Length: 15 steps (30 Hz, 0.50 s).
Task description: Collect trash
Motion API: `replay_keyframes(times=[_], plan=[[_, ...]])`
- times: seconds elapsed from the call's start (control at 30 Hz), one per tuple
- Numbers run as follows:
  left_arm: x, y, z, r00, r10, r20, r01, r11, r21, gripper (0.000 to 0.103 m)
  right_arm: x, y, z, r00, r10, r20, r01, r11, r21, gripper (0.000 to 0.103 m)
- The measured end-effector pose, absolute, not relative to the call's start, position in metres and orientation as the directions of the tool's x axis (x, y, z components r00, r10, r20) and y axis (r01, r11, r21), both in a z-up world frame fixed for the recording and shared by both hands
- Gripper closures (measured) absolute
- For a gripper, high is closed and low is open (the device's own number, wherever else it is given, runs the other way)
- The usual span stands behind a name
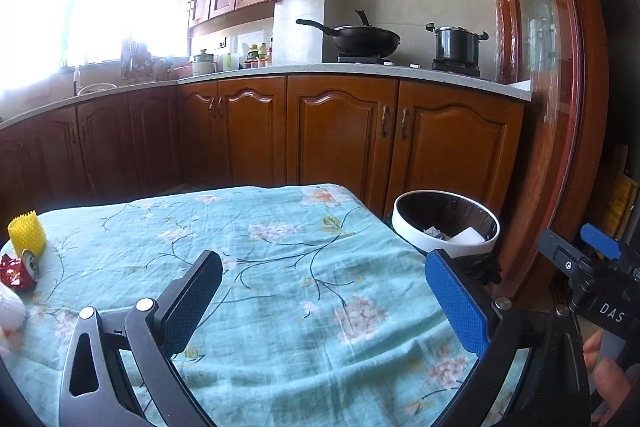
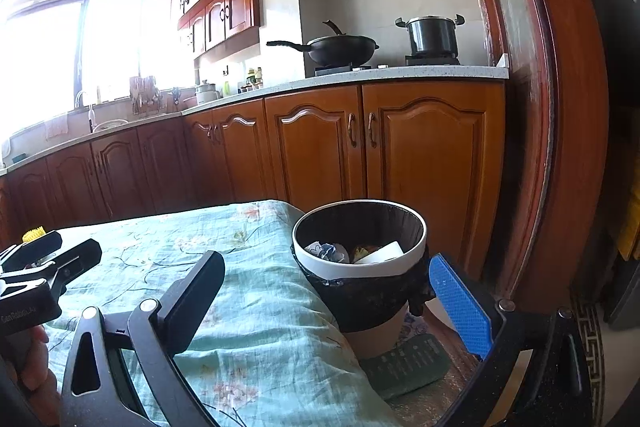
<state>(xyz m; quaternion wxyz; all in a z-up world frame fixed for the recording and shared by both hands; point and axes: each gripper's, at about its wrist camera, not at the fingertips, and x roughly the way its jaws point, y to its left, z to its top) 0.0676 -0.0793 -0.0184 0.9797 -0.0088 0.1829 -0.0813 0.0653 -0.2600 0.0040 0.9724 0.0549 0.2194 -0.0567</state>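
My left gripper (image 1: 322,259) stands open over the teal flowered tablecloth (image 1: 280,227), with nothing between its black and blue fingers. At the table's left edge lie a yellow foam net (image 1: 27,233), a red wrapper (image 1: 14,273) and a small can (image 1: 31,261). A white-rimmed trash bin (image 1: 446,223) lined with a black bag stands off the table's right side. My right gripper (image 2: 326,263) is open too and holds nothing; it points at the bin (image 2: 360,269) just beyond and below it. Crumpled paper (image 2: 328,251) and a white piece (image 2: 380,253) lie inside.
Brown kitchen cabinets (image 1: 340,131) run behind the table, with a wok (image 1: 364,39) and a pot (image 1: 456,43) on the stove. A wooden door frame (image 2: 568,147) rises right of the bin. A soft white thing (image 1: 8,311) sits at the table's left edge. A green mat (image 2: 408,363) lies under the bin.
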Motion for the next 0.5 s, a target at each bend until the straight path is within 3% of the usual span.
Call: replay_keyframes(times=[0.5], plan=[[0.0702,-0.0757,-0.0239,0.924,-0.163,-0.345,0.161,0.986,-0.035,0.001,0.0609,-0.2644,0.0045,0.907,-0.097,-0.409,0.146,0.985,0.090,0.000]])
